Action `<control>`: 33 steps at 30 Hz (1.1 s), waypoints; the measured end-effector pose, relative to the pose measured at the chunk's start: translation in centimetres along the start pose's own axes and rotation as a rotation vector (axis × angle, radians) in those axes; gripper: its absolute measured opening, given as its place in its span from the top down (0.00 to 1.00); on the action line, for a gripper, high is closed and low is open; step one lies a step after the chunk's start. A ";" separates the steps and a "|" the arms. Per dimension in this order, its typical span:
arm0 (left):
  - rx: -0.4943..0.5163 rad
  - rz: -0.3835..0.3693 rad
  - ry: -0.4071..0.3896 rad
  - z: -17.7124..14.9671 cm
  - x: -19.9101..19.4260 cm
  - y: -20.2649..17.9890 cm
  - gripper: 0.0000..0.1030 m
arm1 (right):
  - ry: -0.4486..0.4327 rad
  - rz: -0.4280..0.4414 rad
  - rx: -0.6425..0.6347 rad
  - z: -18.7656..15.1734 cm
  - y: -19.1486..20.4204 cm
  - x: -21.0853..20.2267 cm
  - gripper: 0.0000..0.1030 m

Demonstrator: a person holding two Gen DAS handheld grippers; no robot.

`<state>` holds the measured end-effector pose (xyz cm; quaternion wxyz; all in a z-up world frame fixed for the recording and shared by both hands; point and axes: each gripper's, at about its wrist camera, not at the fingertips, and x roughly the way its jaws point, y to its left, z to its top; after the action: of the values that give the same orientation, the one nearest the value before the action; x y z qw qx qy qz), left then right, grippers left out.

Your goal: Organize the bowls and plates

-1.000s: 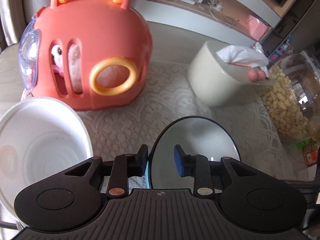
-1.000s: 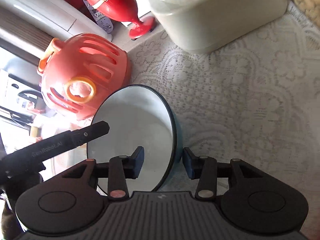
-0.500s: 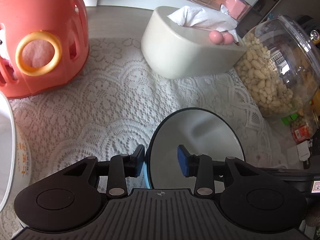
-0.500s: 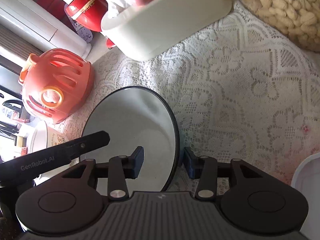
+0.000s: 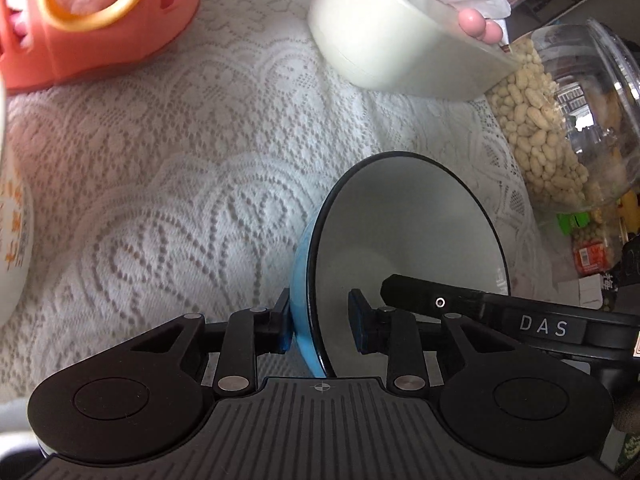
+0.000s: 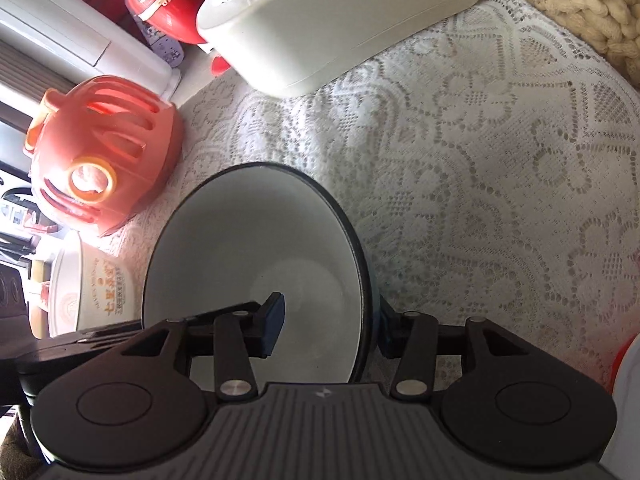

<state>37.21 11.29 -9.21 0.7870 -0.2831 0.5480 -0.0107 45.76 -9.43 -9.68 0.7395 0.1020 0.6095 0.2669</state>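
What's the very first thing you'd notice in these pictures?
The blue bowl with a white inside, low in the middle over the lace tablecloth, with both grippers' jaws straddling its rim from opposite sides. Next, the bright orange toy carrier at the far left, and the glass jar of peanuts on the right.

Surface: table covered by a white lace tablecloth [image 5: 192,168].
Far edge, left: coral plastic toy carrier [image 6: 100,160]; white radiator [image 6: 80,48] behind it.
Far edge, centre: cream tissue box [image 5: 392,48].
Right edge: glass jar of peanuts [image 5: 560,128].
Light: bright daylight from the left.
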 end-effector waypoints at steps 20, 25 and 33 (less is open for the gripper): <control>0.076 0.018 -0.146 -0.1 -3.2 -1.7 0.73 | -0.033 0.014 -0.054 -1.2 1.2 -0.9 0.56; 0.160 0.008 -0.257 -1.8 -8.9 -5.4 0.72 | -0.144 0.084 -0.091 -2.4 2.5 -6.5 0.56; 0.186 -0.051 -0.146 -8.1 -10.1 -7.4 0.72 | -0.177 0.072 -0.138 -7.7 1.8 -13.0 0.56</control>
<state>28.35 4.87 0.90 0.8472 -0.2227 0.4784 -0.0611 36.45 -16.01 0.32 0.7855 0.0956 0.5181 0.3246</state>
